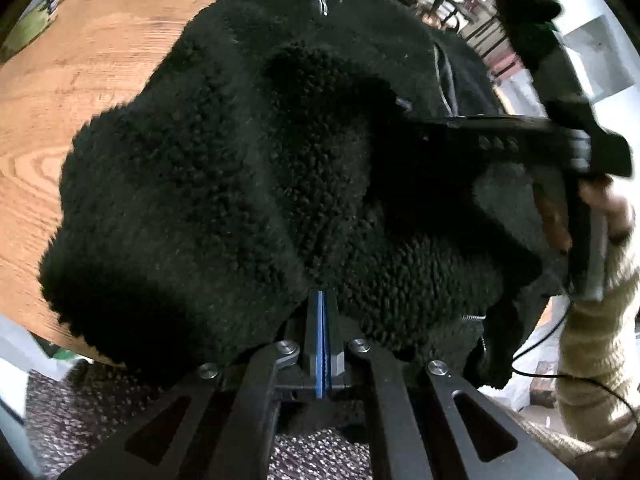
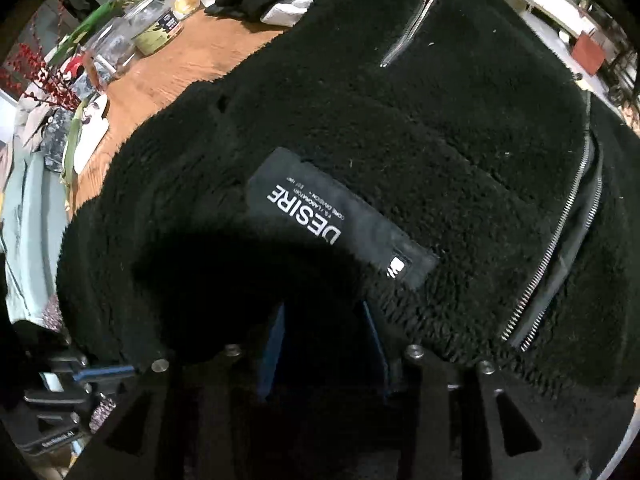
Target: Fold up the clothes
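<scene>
Black fleece zip jacket (image 2: pixel 400 140) lies on wooden surface (image 1: pixel 60 92), long axis away from both grippers. Left gripper (image 1: pixel 322 304) pinched together on near hem fold. Right gripper (image 2: pixel 326 332) parted, probably empty, directly above collar label (image 2: pixel 340 224).

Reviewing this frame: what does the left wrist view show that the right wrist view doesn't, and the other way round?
Only the left wrist view shows the left gripper shut on a fold of the black fleece jacket, plus a hand in a cream sleeve holding the other tool.

Only the right wrist view shows the jacket's label, its long front zipper, the jars along the table edge, and the right gripper with its jaws apart.

Both show the jacket lying on the wooden table and a small pocket zipper.
</scene>
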### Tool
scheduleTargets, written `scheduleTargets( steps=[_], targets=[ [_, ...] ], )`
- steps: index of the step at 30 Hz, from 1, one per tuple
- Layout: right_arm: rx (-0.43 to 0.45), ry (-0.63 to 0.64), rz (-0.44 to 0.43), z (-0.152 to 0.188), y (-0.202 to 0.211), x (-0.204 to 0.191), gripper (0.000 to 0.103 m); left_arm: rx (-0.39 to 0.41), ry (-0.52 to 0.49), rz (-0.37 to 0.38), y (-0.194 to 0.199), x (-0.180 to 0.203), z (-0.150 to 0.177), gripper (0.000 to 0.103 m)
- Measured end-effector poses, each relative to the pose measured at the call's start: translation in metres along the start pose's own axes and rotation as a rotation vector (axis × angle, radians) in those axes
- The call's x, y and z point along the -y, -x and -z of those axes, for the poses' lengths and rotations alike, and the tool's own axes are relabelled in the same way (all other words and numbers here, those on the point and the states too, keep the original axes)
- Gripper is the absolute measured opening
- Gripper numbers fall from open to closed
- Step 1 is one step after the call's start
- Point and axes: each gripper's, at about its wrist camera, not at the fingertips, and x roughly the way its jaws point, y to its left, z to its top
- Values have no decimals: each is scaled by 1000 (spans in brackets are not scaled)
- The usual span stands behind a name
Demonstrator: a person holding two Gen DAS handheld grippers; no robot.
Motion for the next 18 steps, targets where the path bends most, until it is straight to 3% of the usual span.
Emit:
scheduleTargets(
  steps=[2,4,6,9,10,11,12,13,14,16,18],
  targets=[
    [59,-10,36,16,28,5,40,72,-43,38,22,15,-16,3],
    [145,-34,67,40,65,13,41,146,-73,17,39,30,-28,3],
    [196,-84,94,73,94,33,42,125,-92,6,29,39,-39,3],
    [148,-167,280,105,88,62,44,-35,-125,-37,-27,39,-29,3],
    [97,-201,371,114,73,81,35,-22,-155,-32,-40,40,-17,3],
    [61,-236,438,122,61,100,35,-20,-173,-21,-38,40,-10,3],
    [78,-278,426,129,55,114,50,-21,-187,-10,-34,41,-3,3],
    [95,-319,414,136,49,129,54,-39,-193,-16,-30,43,-2,3],
    [109,-360,394,142,47,141,54,-67,-204,-37,-25,47,-5,3],
    [148,-410,317,150,68,143,43,-50,-211,-80,-4,64,-18,3],
    [210,-435,248,161,95,137,43,33,-262,-20,19,92,-28,3]
  ],
)
